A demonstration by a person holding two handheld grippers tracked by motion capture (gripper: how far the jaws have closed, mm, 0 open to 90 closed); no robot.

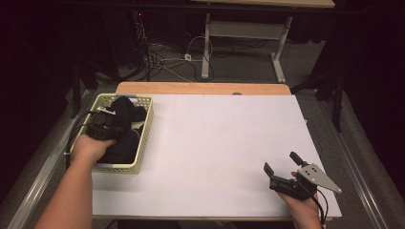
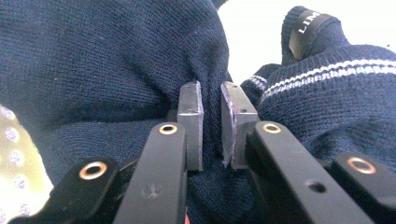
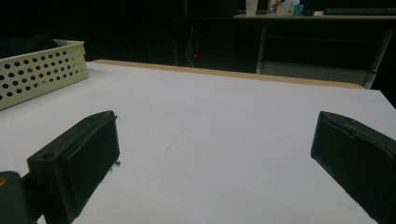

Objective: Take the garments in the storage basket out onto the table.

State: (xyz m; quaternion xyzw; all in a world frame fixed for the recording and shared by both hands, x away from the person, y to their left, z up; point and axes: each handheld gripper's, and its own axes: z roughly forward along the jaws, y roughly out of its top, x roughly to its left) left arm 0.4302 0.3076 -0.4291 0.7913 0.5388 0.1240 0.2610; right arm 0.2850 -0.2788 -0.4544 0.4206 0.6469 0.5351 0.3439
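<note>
1. Near the front right corner of the table (image 1: 215, 143), the right gripper (image 1: 282, 168) rests low over the white surface in the person's right hand (image 1: 302, 207). Its jaws stand wide apart with only bare table between them, so it is released.
2. Toward the left edge of the table sits the cream perforated basket (image 1: 144, 138), its far end close to the back left corner.
3. The left gripper (image 2: 211, 126) reaches down into the basket from the person's left hand (image 1: 90, 147). In the left gripper view its jaws are drawn nearly together, pinching a fold of the dark navy knit garment (image 2: 102, 70).
4. The knit garment lies piled inside the basket; a second part of it with thin white stripes (image 2: 336, 70) shows just beyond the jaws, with a small black label (image 2: 306, 28) above.
</note>
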